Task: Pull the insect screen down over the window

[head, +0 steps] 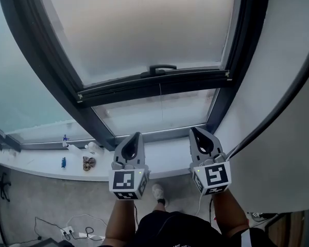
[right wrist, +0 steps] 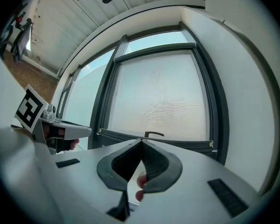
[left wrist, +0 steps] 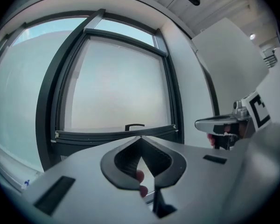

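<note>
below pull bar (head: 154, 82), left gripper (head: 138, 135), right gripper (head: 193, 131) pinched closed, empty; insect screen (head: 139, 30) partway down; next probably open, grasp handle (head: 162, 68), pull.

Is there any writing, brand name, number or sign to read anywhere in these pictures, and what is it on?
No text here can be read.
Cubes on the left gripper and right gripper: black-and-white square patterns, not letters or numbers.
Shirt: pale print at the bottom edge of the head view, too small to read.
Small objects on the sill: any labels are too small to tell.
</note>
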{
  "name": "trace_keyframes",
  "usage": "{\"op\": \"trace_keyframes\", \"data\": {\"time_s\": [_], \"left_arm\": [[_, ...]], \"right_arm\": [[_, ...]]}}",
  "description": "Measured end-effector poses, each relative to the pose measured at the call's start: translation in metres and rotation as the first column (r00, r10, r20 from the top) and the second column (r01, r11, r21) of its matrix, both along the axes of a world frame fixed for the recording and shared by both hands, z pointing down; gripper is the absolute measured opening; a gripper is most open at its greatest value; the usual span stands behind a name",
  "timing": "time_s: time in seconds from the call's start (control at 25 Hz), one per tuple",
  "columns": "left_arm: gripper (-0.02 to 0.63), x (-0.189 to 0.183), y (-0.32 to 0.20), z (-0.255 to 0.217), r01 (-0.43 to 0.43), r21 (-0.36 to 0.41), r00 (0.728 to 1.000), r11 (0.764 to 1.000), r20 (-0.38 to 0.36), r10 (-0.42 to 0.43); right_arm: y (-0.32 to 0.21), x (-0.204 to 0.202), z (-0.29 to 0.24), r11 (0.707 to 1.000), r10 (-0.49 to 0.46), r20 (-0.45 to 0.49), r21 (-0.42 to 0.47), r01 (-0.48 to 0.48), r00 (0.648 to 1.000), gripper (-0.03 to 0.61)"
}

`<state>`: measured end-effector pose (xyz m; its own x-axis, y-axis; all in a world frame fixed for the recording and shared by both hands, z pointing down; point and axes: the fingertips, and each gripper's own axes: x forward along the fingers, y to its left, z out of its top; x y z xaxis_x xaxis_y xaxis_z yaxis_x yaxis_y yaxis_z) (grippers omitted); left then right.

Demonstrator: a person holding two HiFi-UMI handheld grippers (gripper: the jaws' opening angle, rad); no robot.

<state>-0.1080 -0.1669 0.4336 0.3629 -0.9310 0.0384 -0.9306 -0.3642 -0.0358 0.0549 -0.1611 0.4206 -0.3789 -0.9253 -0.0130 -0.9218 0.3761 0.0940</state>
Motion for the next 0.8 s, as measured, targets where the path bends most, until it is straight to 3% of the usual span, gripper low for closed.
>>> {"op": "trace_keyframes", "data": {"time_s": [0.4, 0.8], "left_arm": [[0.003, 0.038, 0.100, 0.002, 0.023, 0.023, 1.000, 0.999, 0.020, -0.023], [0.003, 0.051, 0.134, 0.022, 0.054, -0.026, 0.999, 0.998, 0.007, -0.053]], "right_arm": [[0.096, 0.029, 0.015, 1.000, -0.015, -0.022, -0.010, 0.015, 1.000, 0.005], [0.137, 0.050, 0.032, 0.999, -0.002, -0.013, -0.049, 0.001, 1.000, 0.005]]}}
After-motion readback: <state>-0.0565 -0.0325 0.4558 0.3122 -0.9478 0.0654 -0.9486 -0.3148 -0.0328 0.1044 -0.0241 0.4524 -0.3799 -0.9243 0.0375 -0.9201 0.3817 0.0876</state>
